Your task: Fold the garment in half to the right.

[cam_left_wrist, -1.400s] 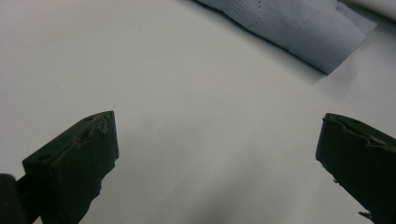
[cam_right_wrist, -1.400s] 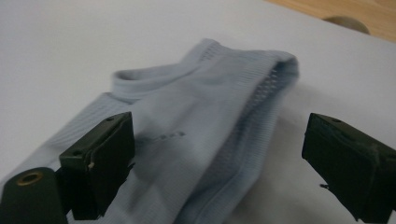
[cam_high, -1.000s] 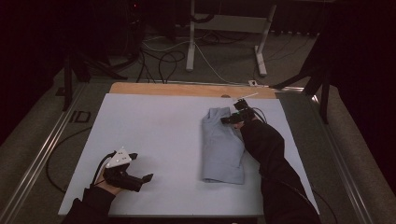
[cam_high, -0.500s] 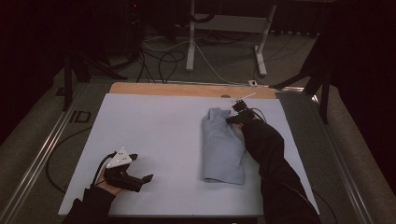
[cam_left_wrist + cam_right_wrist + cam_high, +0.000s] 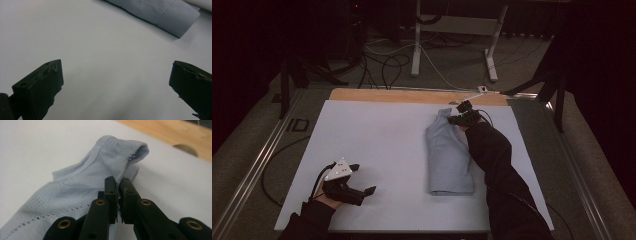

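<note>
A: Biggest first. White surface (image 5: 377, 150), with a bare wooden strip (image 5: 412, 96) along its far edge, beyond the right tongs.

B: Then the garment?

A: Light blue folded garment (image 5: 448, 155), lying lengthwise on the surface, running from the right tongs back toward the person along the dark sleeve (image 5: 497, 165). It's well apart from the left tongs, off to their right.

B: Right tongs?

A: Right tongs (image 5: 460, 119) at the garment's far end. In the right gripper view the right tongs (image 5: 119, 185) have just been closing and are now clamped on the ribbed hem (image 5: 120, 157), cloth pinched between the jaws. That end of the garment (image 5: 82, 182) lifts off the surface; the rest lies flat.

B: Left tongs?

A: Left tongs (image 5: 362, 179) low at the near left of the surface, held in the left hand (image 5: 329, 199). In the left gripper view the left tongs (image 5: 116, 82) stand wide apart, nothing between them, just bare surface (image 5: 100, 55). The garment's near end (image 5: 162, 13) shows well ahead of them.
</note>
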Demonstrator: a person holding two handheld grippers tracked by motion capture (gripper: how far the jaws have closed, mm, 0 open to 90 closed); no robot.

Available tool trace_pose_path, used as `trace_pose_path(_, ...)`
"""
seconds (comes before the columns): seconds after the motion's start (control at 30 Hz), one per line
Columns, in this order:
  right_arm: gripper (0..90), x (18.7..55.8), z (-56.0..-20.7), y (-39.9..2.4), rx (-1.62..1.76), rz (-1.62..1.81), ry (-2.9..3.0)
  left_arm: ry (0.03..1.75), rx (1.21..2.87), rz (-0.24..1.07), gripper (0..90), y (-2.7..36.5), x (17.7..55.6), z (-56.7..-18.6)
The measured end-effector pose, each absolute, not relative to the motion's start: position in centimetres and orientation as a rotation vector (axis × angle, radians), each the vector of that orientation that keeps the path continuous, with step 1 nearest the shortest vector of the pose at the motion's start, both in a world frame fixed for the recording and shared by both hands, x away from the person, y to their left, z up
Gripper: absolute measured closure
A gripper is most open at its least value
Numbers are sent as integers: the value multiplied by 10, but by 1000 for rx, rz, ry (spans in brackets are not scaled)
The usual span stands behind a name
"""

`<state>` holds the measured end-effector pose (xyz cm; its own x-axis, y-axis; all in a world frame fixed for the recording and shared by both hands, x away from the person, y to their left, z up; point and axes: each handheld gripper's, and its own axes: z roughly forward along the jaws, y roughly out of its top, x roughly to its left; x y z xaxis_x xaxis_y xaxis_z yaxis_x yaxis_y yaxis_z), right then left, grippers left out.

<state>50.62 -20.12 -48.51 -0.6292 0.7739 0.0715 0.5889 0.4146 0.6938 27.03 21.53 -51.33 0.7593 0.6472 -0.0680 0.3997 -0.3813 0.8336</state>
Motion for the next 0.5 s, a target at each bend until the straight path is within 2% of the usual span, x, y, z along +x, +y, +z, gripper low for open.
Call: trace_pose_path(0.5, 853, 517, -511, -198, 1266, 930, 2478, 797, 2021, 321, 4, 216, 271, -514)
